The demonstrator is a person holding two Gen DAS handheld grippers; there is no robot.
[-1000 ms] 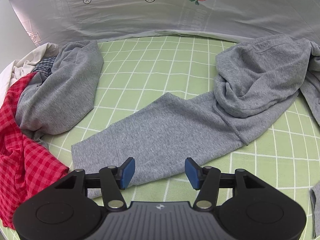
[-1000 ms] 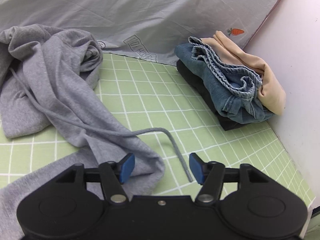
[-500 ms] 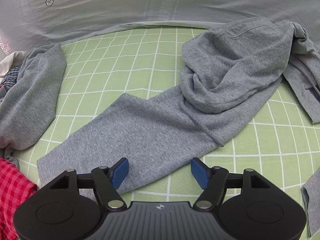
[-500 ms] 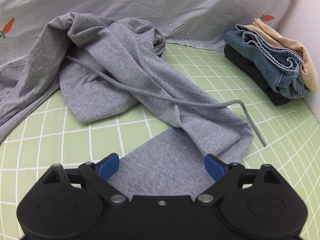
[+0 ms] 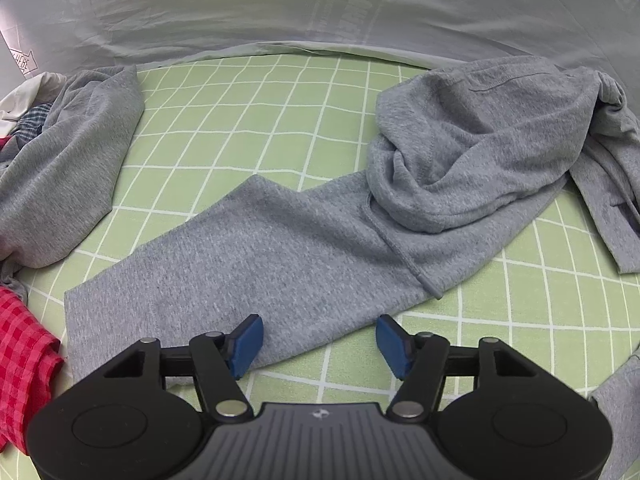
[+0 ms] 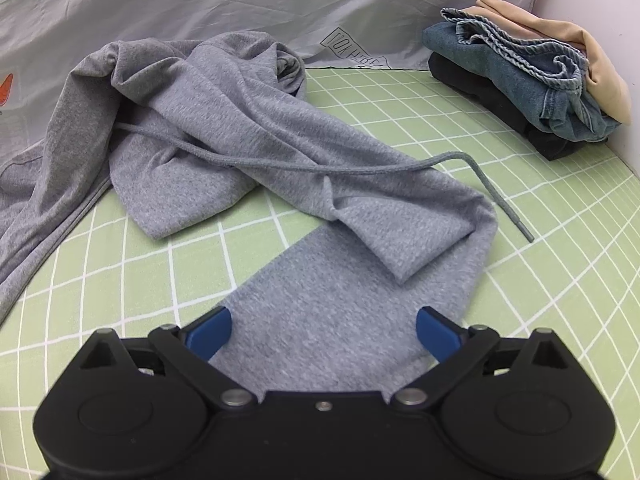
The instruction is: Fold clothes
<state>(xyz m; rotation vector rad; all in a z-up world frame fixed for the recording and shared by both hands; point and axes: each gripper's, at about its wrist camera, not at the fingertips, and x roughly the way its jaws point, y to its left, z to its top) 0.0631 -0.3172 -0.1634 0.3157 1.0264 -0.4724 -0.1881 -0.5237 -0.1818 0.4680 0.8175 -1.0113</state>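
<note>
Grey sweatpants (image 5: 304, 248) lie spread and rumpled on a bed covered by a green sheet with a white grid (image 5: 240, 120). In the left wrist view one leg runs flat from the bunched waist part at the upper right down to the lower left, its hem edge reaching the near side of the bed. The left tongs (image 5: 318, 344) hang over that leg's lower edge; their jaws have just been closing yet stand apart, the left blue pad (image 5: 246, 344) above the grey cloth and the right one above bare sheet, with nothing pinched. A drawstring end (image 5: 430, 286) lies on the cloth beyond them.

In the right wrist view the other leg comes toward the camera, folded over itself, and the right tongs (image 6: 322, 334) are spread wide with the flat grey cloth between the blue pads (image 6: 210, 334), which do not press on it. A long grey drawstring (image 6: 360, 170) crosses the leg and trails onto the sheet at the right.

To the left lies a heap of unfolded clothes: another grey garment (image 5: 60, 168), a red checked one (image 5: 24, 344) and something white. At the far right corner sits a folded stack (image 6: 532, 84): black at the bottom, blue denim on it, a beige piece on top. A pale grey cloth with carrot prints (image 5: 320, 8) rises behind the bed.
</note>
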